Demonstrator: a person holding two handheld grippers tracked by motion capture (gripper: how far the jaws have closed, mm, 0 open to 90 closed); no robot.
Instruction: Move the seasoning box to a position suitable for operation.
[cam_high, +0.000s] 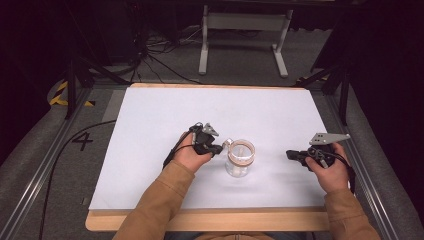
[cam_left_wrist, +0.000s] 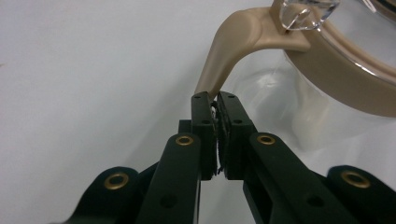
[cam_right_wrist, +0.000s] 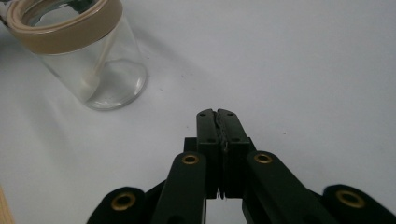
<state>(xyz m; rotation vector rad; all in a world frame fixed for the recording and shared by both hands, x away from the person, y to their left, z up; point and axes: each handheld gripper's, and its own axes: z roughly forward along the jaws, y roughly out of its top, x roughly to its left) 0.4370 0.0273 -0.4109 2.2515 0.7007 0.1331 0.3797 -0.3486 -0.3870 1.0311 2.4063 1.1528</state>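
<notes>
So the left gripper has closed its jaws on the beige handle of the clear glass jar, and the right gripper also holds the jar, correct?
Only partly. The left gripper does pinch the beige handle of the clear glass jar. But the right gripper holds nothing: the right gripper view shows its jaws shut over the white table, apart from the jar.

Clear glass jar (cam_high: 239, 159), tan lid and latch, upright, table centre

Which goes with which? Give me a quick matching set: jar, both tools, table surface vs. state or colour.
1. left tool
2. right tool
3. glass jar
4. table

a. white surface
b. shut on nothing, away from the jar
c. clear, tan band at the rim
d. shut on the jar's tan clasp tab

Pairs: 1-d, 2-b, 3-c, 4-a
</notes>
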